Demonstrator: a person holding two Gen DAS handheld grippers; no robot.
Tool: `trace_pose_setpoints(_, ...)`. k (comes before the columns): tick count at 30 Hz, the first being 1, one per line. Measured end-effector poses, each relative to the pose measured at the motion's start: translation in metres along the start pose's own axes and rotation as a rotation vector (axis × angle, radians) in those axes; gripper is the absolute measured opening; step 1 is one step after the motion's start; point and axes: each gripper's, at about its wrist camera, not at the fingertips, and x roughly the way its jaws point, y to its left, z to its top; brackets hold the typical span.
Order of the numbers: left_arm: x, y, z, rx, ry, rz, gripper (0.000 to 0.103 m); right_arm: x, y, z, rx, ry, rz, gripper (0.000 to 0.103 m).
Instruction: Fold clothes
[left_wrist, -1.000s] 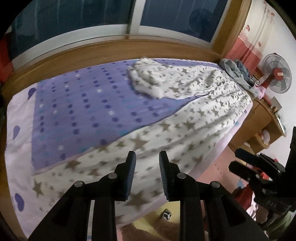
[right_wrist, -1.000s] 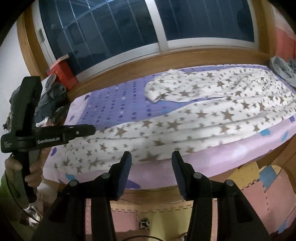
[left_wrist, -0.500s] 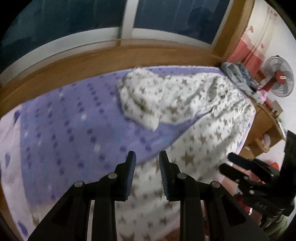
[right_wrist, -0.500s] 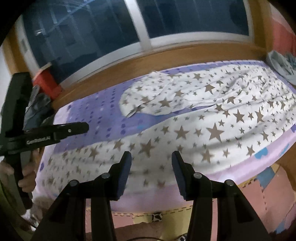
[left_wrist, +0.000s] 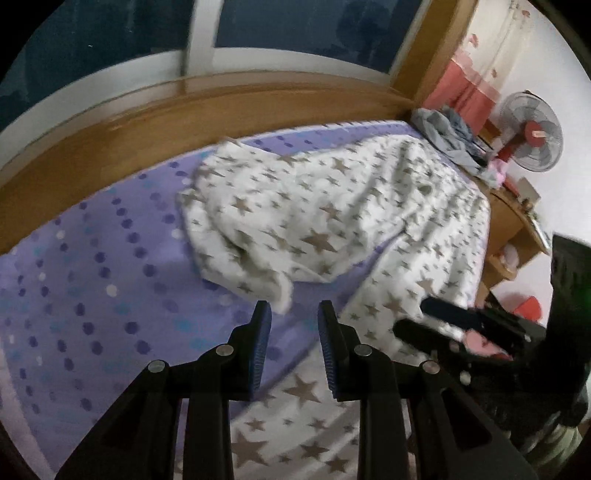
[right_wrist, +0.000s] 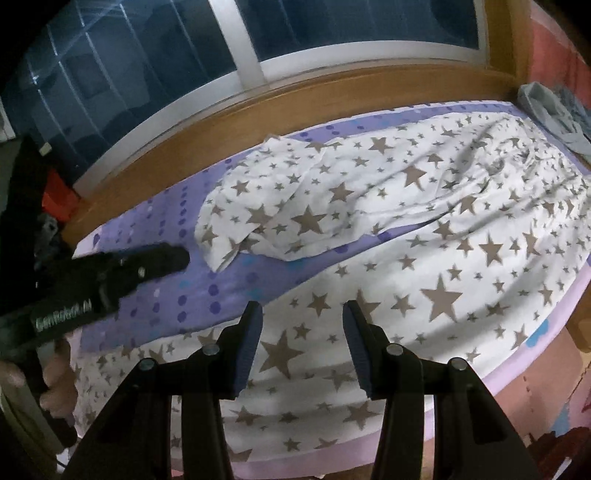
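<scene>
A white cloth with brown stars (left_wrist: 332, 206) (right_wrist: 406, 206) lies rumpled across a purple dotted bed sheet (left_wrist: 92, 277) (right_wrist: 229, 280). Its far part is folded back over itself, and its near part hangs over the bed's front edge. My left gripper (left_wrist: 294, 317) is open and holds nothing; the folded cloth's loose corner (left_wrist: 280, 295) lies just beyond its fingertips. My right gripper (right_wrist: 303, 321) hovers open over the near starred part, nothing between its fingers. Each gripper shows in the other's view: the right gripper (left_wrist: 443, 325), the left gripper (right_wrist: 147, 262).
A wooden bed frame (left_wrist: 184, 122) and a dark window (right_wrist: 332, 26) run along the far side. At the bed's right end lie grey clothes (left_wrist: 447, 136). A fan (left_wrist: 532, 136) and a wooden desk (left_wrist: 513, 221) stand beyond them. A hand (right_wrist: 55, 391) holds the left gripper.
Both grippers have moved in over the bed. The folded cloth now sits closer and larger, its corner near the left fingertips. Neither gripper's jaws have changed.
</scene>
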Motion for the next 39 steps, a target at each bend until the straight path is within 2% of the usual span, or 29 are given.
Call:
trace_pose_setpoints(5,0.01,-0.035,-0.005,0.077,0.019,-0.066,0.026,-0.013,-0.048,0.004,0.088,-0.037,-0.045,0.046)
trace_pose_setpoints(12,0.039,-0.113,-0.016,0.146,0.058,-0.132,0.026,-0.036,-0.162,-0.013,0.305,-0.056,-0.082,0.046)
trace_pose_setpoints(17,0.072,-0.175,-0.024,0.152,0.099,-0.14,0.026,-0.031,-0.224,-0.008,0.334,-0.015,0.007,0.046)
trace_pose_setpoints(20,0.091,-0.211,-0.027,0.168,0.087,-0.069,0.026,-0.019,-0.246,-0.001,0.311,0.034,0.081,0.046)
trace_pose_setpoints(23,0.103,-0.231,-0.025,0.164,0.071,-0.003,0.026,-0.014,-0.258,0.006,0.263,0.058,0.162,0.045)
trace_pose_setpoints(24,0.107,-0.235,-0.023,0.161,0.065,0.017,0.026,-0.012,-0.261,0.008,0.247,0.069,0.178,0.04)
trace_pose_setpoints(25,0.111,-0.239,-0.021,0.158,0.059,0.037,0.026,-0.009,-0.263,0.011,0.234,0.084,0.182,0.018)
trace_pose_setpoints(26,0.114,-0.242,-0.018,0.16,0.056,0.056,0.026,-0.007,-0.264,0.013,0.221,0.099,0.186,0.006)
trace_pose_setpoints(27,0.116,-0.244,-0.015,0.162,0.052,0.076,0.026,-0.005,-0.268,0.016,0.23,0.115,0.206,0.003)
trace_pose_setpoints(29,0.122,-0.248,-0.01,0.169,0.046,0.102,0.026,-0.007,-0.28,0.024,0.309,0.125,0.293,0.003)
trace_pose_setpoints(32,0.13,-0.249,-0.003,0.195,0.036,0.104,0.027,-0.013,-0.288,0.036,0.36,0.112,0.381,0.003)
trace_pose_setpoints(37,0.144,-0.245,0.015,0.217,0.0,0.102,0.029,-0.006,-0.279,0.058,0.338,0.117,0.383,0.003)
trace_pose_setpoints(39,0.144,-0.237,0.027,0.167,-0.026,0.097,0.029,-0.002,-0.277,0.066,0.302,0.125,0.363,0.003)
